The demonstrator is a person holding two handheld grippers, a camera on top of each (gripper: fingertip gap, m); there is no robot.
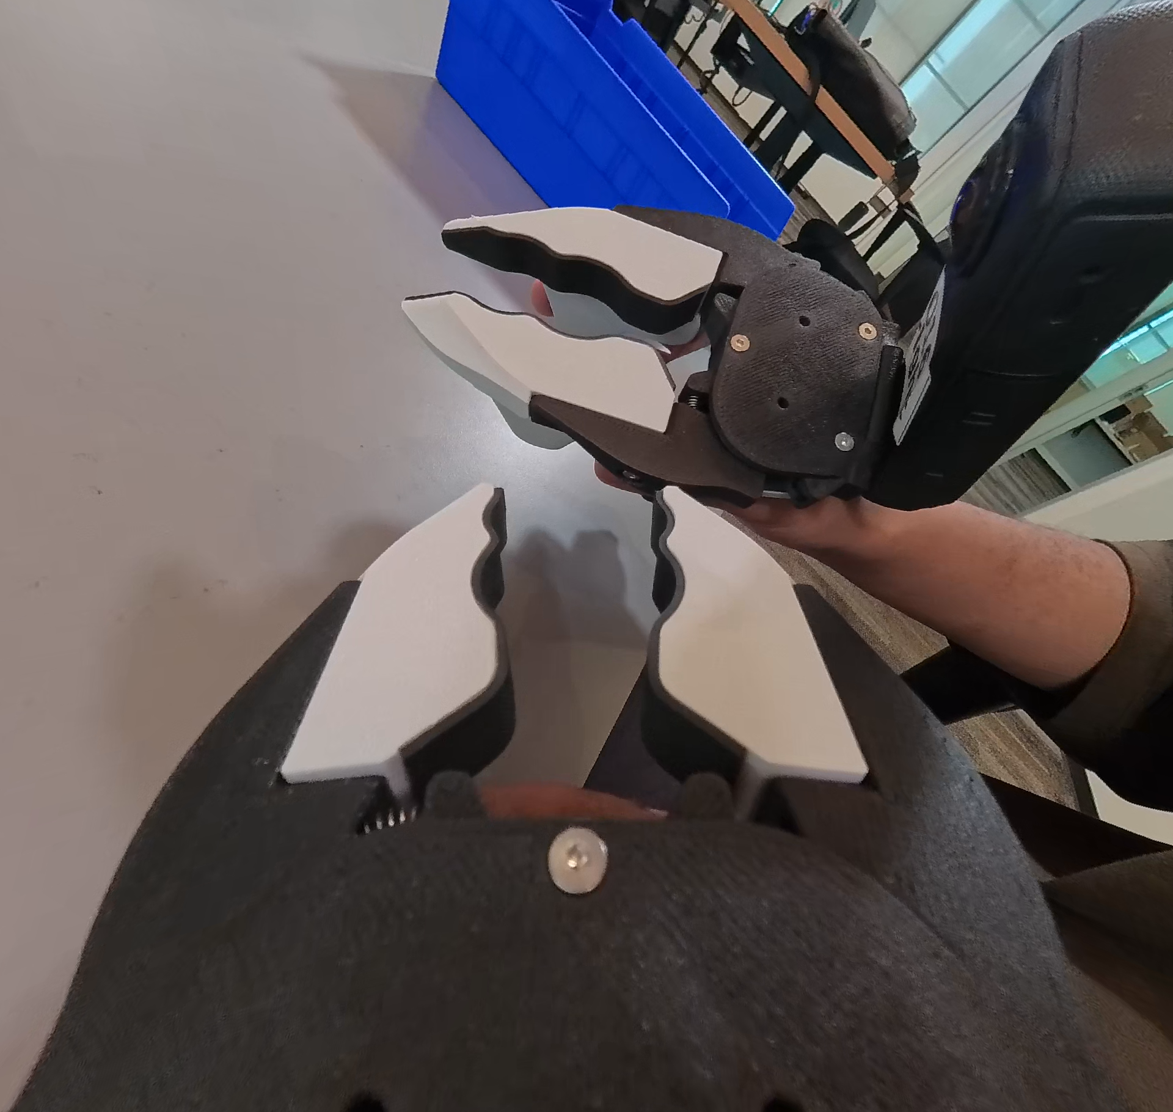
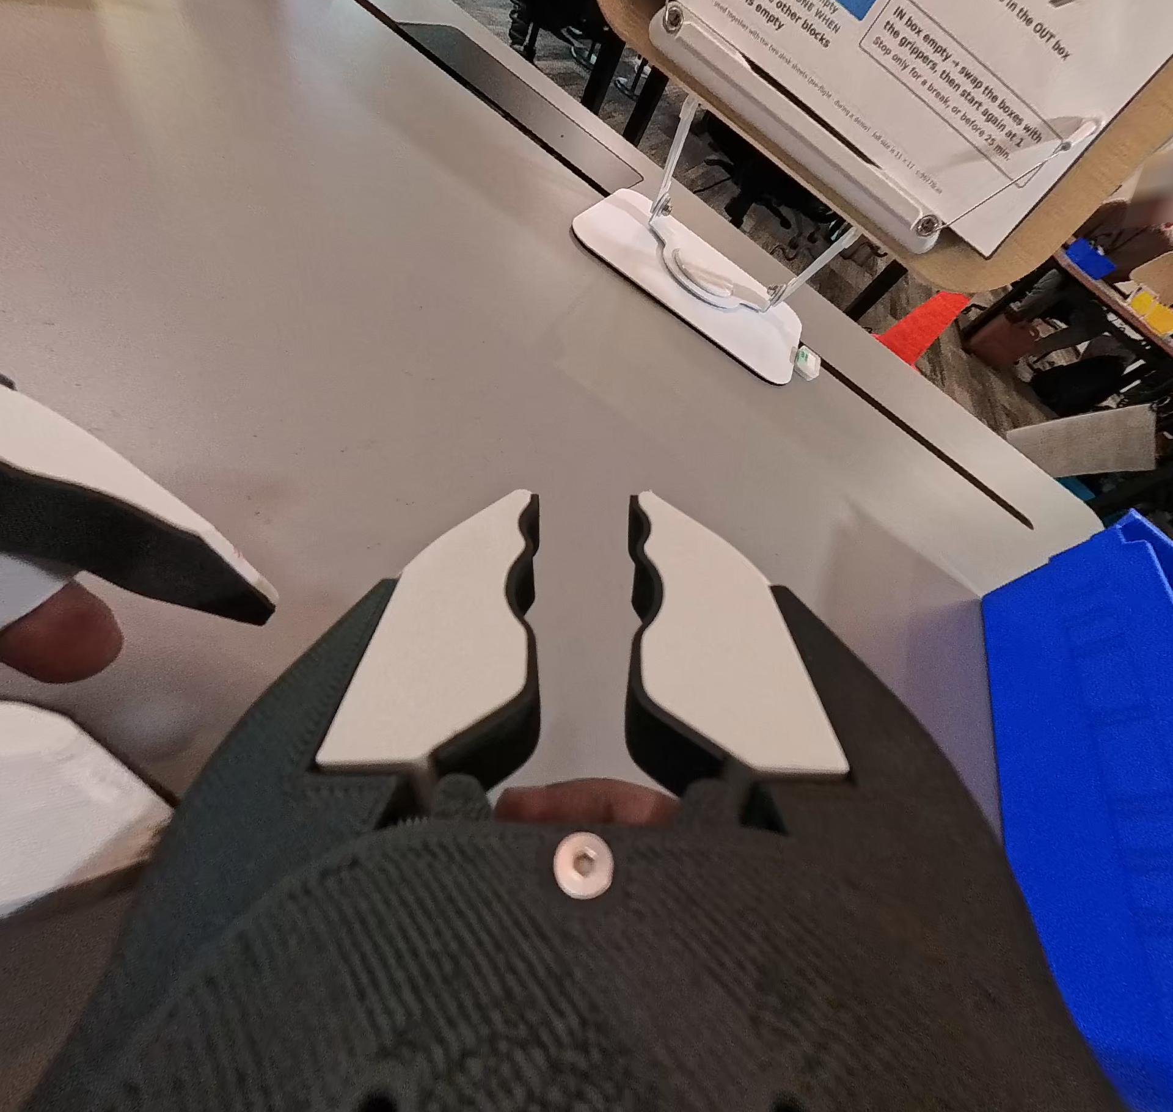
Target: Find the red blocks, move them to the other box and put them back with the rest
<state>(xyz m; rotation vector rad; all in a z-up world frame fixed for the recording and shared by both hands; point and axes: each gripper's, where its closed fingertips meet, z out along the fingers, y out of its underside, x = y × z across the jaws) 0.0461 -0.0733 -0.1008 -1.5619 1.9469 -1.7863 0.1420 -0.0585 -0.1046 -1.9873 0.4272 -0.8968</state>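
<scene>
No red block shows in either view. A blue box stands on the grey table, far from me, and its inside is hidden. It also shows at the right edge of the right wrist view. My left gripper is open and empty, low over the table. My right gripper is open and empty, with a narrower gap. The right gripper crosses just ahead of the left one, pointing left. The left gripper shows at the left edge of the right wrist view.
A white document stand holding a printed sheet sits at the table's far edge. A slot runs along that edge. Beyond are other desks, chairs and an orange floor patch.
</scene>
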